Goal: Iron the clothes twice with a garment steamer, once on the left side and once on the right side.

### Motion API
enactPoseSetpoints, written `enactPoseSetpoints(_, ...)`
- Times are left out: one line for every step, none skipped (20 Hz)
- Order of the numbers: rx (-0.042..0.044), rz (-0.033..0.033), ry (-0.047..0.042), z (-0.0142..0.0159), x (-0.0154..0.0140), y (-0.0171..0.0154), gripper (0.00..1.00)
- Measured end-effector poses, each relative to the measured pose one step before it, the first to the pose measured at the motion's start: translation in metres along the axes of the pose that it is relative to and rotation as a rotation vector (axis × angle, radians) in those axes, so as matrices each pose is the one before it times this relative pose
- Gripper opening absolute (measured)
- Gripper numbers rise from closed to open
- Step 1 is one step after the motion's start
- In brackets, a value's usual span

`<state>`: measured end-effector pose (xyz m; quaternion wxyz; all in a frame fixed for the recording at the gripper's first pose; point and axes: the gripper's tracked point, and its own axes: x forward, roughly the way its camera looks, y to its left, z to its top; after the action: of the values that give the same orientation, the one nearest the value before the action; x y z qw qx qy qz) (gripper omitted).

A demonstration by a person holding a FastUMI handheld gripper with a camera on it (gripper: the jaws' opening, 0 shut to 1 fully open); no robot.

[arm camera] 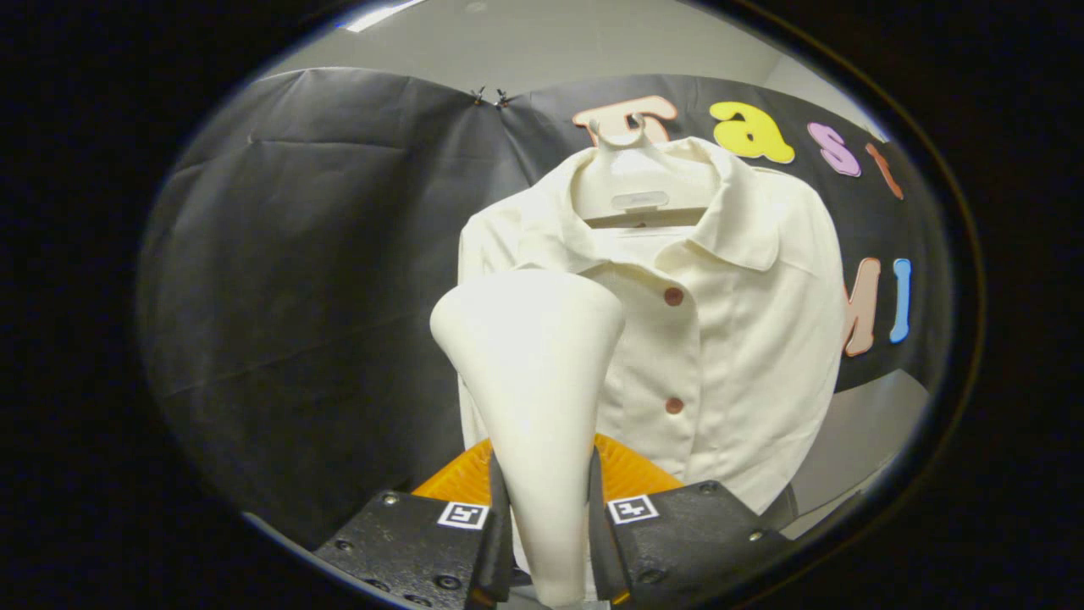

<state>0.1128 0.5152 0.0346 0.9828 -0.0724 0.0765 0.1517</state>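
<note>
Clamped between both fingers of the gripper (549,542) is the narrow handle of a cream, cone-shaped plastic garment steamer (533,381), each finger pressing one side. Its wide head rises upright just ahead of the fingers. Behind the handle sits a ribbed orange object (627,474), mostly hidden. Beyond the steamer head hangs a cream button-front collared shirt (745,339), with two reddish buttons, on a white plastic hanger (631,182) against black cloth wall (313,280). Contact between steamer head and shirt cannot be determined.
</note>
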Motion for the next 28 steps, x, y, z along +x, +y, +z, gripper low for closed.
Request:
enactPoseSetpoints(0.00429,-0.03275,0.00193,0.00496,0.01207,0.00065,0.37)
enactPoseSetpoints(0.00702,-0.03182,-0.00500,0.00537,0.01109,-0.00033,0.37)
enactPoseSetpoints(0.00531,-0.02657,0.00291,0.00329,0.00925,0.00104,0.37)
enactPoseSetpoints(0.01159,-0.02309,-0.00298,0.00131,0.00385,0.00176,0.37)
enactPoseSetpoints(-0.00313,-0.02028,-0.02145,0.00135,0.00281,0.00250,0.37)
enactPoseSetpoints(-0.00576,-0.02077,-0.00323,-0.00311,0.00002,0.00079,0.37)
enactPoseSetpoints(-0.01168,-0.01702,-0.01427,-0.00104,0.00154,-0.00014,0.37)
enactPoseSetpoints(-0.01448,-0.01254,-0.01353,-0.00006,0.00291,-0.00115,0.37)
enactPoseSetpoints(-0.01004,-0.00567,-0.01029,-0.00077,0.00222,-0.00156,0.37)
enactPoseSetpoints(-0.00965,-0.00249,0.00390,-0.00417,0.00091,-0.00082,0.37)
enactPoseSetpoints(-0.00837,0.00047,0.01405,-0.00452,0.00183,-0.00143,0.38)
enactPoseSetpoints(-0.00272,0.00244,0.01073,-0.00520,-0.00009,-0.00145,0.38)
enactPoseSetpoints(-0.00616,0.00348,0.00564,-0.00436,0.00005,-0.00179,0.38)
enactPoseSetpoints(-0.00365,0.00479,0.00150,-0.00660,-0.00214,-0.00264,0.38)
enactPoseSetpoints(-0.01328,0.01036,-0.00553,-0.00594,-0.00251,-0.00105,0.38)
enactPoseSetpoints(-0.01756,0.00787,-0.00106,-0.00648,0.00111,-0.00241,0.38)
enactPoseSetpoints(-0.01490,0.00823,0.00719,-0.00667,0.00148,-0.00257,0.39)
enactPoseSetpoints(-0.01102,0.00467,0.01061,-0.00751,0.00100,-0.00328,0.39)
enactPoseSetpoints(-0.00986,-0.00098,0.00621,-0.00635,0.00036,-0.00279,0.39)
enactPoseSetpoints(-0.01895,-0.00268,0.00122,-0.00509,0.00069,-0.00164,0.39)
enactPoseSetpoints(-0.02089,-0.00379,-0.00983,-0.00117,0.00121,-0.00144,0.39)
enactPoseSetpoints(-0.02250,-0.00767,-0.00388,-0.00343,0.00144,-0.00164,0.39)
enactPoseSetpoints(-0.01159,-0.00470,-0.00029,-0.00289,0.00010,-0.00155,0.39)
enactPoseSetpoints(-0.00501,-0.00351,0.00164,-0.00392,-0.00058,-0.00066,0.39)
enactPoseSetpoints(0.00001,-0.00113,0.00905,-0.00344,0.00049,0.00082,0.39)
enactPoseSetpoints(0.00152,-0.00216,0.00805,-0.00420,0.00131,0.00069,0.39)
enactPoseSetpoints(-0.00055,-0.00317,0.00508,-0.00290,0.00097,0.00031,0.39)
enactPoseSetpoints(-0.00365,-0.00562,0.00570,-0.00477,0.00105,-0.00020,0.39)
